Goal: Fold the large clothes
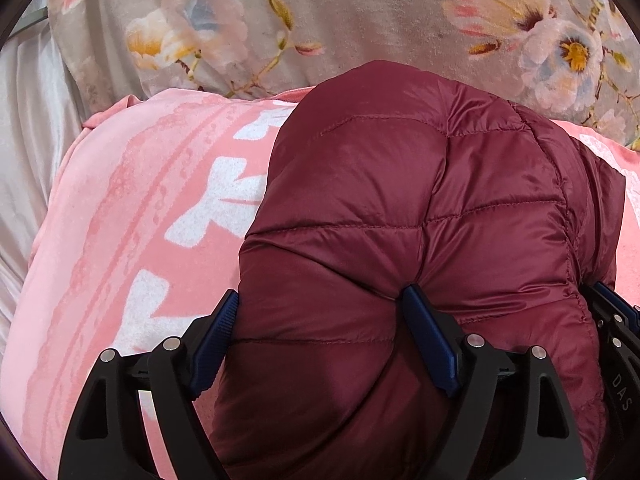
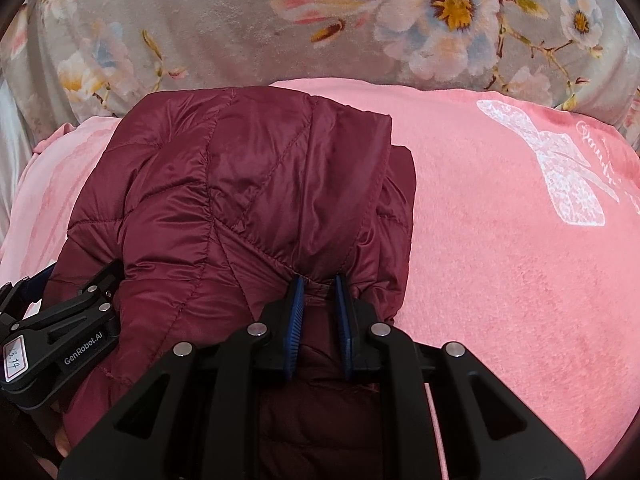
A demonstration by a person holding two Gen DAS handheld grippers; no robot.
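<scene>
Left gripper (image 1: pixel 320 320) angled downward, jaws wide astride the maroon jacket (image 1: pixel 420 220), right gripper (image 2: pixel 318 304) pinching a jacket fold at lower centre, pink blanket (image 2: pixel 500 260) beneath, floral cover (image 2: pixel 200 20) across the top.

Puffer jacket (image 1: pixel 420 216): deep maroon, glossy, quilted with tone-matched stitch lines. Blanket (image 2: pixel 500 272) beneath it: salmon pink, printed with white bow shapes and paler pink striped bands. Cover (image 1: pixel 340 28) behind: grey-beige with pink, cream and pale-blue flowers, yellow centres, olive buds. Gripper (image 2: pixel 318 312) bodies: matte black; finger pads (image 1: pixel 430 336): dark blue.
</scene>
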